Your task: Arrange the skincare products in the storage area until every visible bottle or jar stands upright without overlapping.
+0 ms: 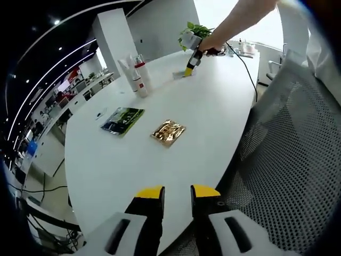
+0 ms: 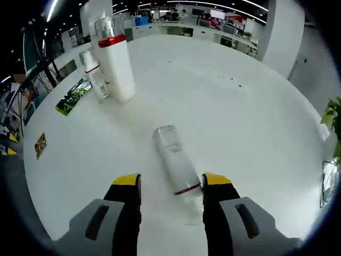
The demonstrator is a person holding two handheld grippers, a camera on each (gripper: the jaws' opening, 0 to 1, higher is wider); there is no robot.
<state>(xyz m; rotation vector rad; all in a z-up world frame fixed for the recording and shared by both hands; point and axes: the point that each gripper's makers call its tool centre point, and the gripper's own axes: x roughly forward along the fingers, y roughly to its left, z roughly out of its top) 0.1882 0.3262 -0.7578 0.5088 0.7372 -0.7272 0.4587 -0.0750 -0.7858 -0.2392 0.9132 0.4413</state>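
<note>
1. Right gripper view, nearest: right claw (image 2: pixel 170 186) with jaws apart, yellow tips flanking the lower end of a fallen white bottle (image 2: pixel 175 160) with a red band, lying flat on the white surface (image 2: pixel 240 122); contact between tips and bottle impossible to tell.
2. Faint print on the fallen bottle's side, too small to read.
3. Wide bare surface to the right of and beyond the bottle, out to the curved far edge.
4. Farther left: upright white bottle with red collar and clear cap (image 2: pixel 114 61), with a smaller upright tube (image 2: pixel 96 77) just beside it; label text unreadable.
5. Near the left edge: green sachet (image 2: pixel 73 96) and gold sachet (image 2: pixel 40 145), both flat, well apart from the bottles.
6. Left gripper view, nearest: left claw (image 1: pixel 177 194) with jaws apart, holding nothing, hovering over the near rim of the surface (image 1: pixel 106 176); mesh chair back (image 1: pixel 287 160) close on the right.
7. Mid-surface: gold sachet (image 1: pixel 168 132) and green sachet (image 1: pixel 123 120) lying flat, apart, open room all round; printing illegible.
8. Beyond: upright bottles (image 1: pixel 136 74) standing together near the left edge.
9. Farthest: right claw (image 1: pixel 190 68) held by a person's hand (image 1: pixel 210 45), a potted plant (image 1: pixel 194 32) behind.
</note>
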